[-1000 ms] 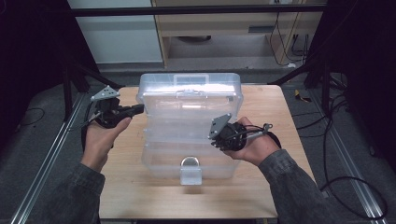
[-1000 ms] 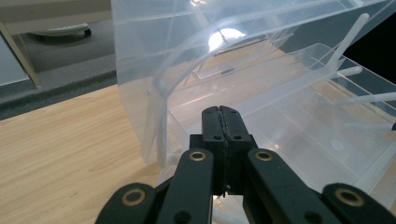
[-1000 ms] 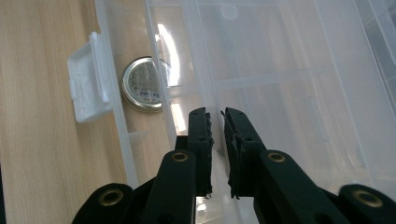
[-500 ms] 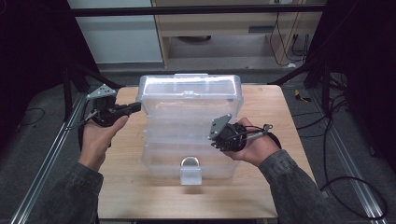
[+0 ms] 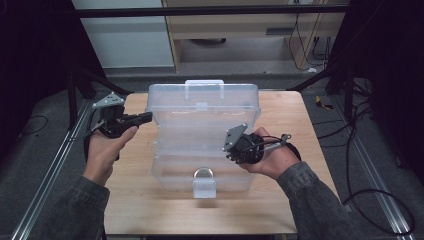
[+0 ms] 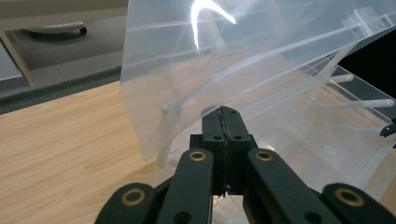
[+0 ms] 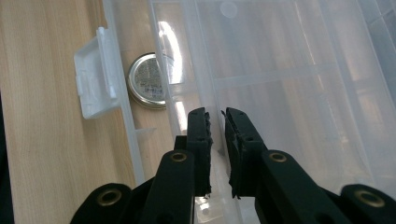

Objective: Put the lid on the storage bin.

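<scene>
The left gripper (image 6: 225, 122) has its jaws pressed together at the lower left edge of the clear lid (image 5: 202, 107). A sliver of that edge may be pinched between them, but this cannot be confirmed. In the high view the same gripper (image 5: 145, 117) meets the lid's left side, and the lid stands raised and tilted back on its rear hinge. The judgement is that this contact props the lid open.

The right gripper (image 7: 215, 122) has its jaws slightly apart with nothing between them. It hovers over the front wall of the clear storage box (image 5: 172, 176), pointing down into the interior. In the high view it (image 5: 231, 145) sits above the box's right half, probably placed to reach inside.

A round metal-lidded jar (image 7: 146, 87) lies inside at the front wall, just beside the white latch (image 7: 94, 79). The box rests centred on the wooden table (image 5: 125, 210).
</scene>
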`<state>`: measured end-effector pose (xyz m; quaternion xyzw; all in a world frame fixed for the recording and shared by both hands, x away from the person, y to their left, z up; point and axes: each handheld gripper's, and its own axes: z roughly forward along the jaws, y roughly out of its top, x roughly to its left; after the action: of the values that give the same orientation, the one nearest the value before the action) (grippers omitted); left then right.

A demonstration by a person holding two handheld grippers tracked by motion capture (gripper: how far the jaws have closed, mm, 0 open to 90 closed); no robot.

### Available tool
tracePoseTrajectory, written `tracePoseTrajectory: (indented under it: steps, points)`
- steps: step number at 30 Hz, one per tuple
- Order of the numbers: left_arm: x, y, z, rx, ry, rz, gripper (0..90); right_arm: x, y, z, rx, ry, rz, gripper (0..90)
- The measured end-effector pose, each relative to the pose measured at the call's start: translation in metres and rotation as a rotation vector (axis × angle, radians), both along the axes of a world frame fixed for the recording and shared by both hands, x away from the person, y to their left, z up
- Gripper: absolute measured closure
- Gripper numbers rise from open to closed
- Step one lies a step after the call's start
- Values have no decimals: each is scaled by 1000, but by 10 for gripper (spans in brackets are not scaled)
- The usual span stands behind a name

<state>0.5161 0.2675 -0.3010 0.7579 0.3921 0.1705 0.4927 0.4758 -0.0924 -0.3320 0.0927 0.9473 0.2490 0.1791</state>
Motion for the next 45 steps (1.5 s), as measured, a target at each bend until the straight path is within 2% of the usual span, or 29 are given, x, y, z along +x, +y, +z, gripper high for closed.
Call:
tracePoseTrajectory:
  steps: [5, 7, 10, 16, 18, 19, 20, 21, 23, 24, 25, 30, 45]
  points:
    - [-4, 2, -3, -13, 9, -8, 900, -1, -1, -1, 0, 5, -5, 797]
    - [-6, 3, -4, -5, 6, -10, 900, -2, 0, -1, -1, 4, -7, 784]
    - [-9, 3, -6, -11, 8, -14, 900, -2, -2, -2, 6, 7, -18, 719]
    - [-16, 5, -12, -15, 15, -30, 899, -10, -11, -1, 83, 4, -66, 573]
    - [-19, 6, -14, -21, 18, -35, 899, -14, -14, 0, 104, 8, -81, 547]
    - [-19, 5, -15, -26, 7, -45, 899, -16, -16, 1, 116, 8, -86, 534]
    - [-21, 6, -17, -22, 21, -39, 899, -18, -17, 2, 124, 2, -93, 514]
    - [-21, 5, -18, -26, 6, -51, 899, -22, -19, 3, 141, -14, -107, 502]
    - [-22, 5, -20, -26, 6, -57, 899, -25, -23, 5, 146, -19, -116, 492]
    - [-23, 5, -22, -21, 1, -61, 899, -27, -25, 6, 147, -23, -123, 489]
    - [-26, 5, -22, -16, 19, -50, 899, -28, -28, 7, 157, -24, -134, 489]
    - [-32, 6, -27, -8, 24, -59, 899, -35, -43, 9, 177, -36, -181, 497]
    - [-49, 5, -48, 24, 33, -82, 899, -35, -88, 1, 199, -37, -289, 634]
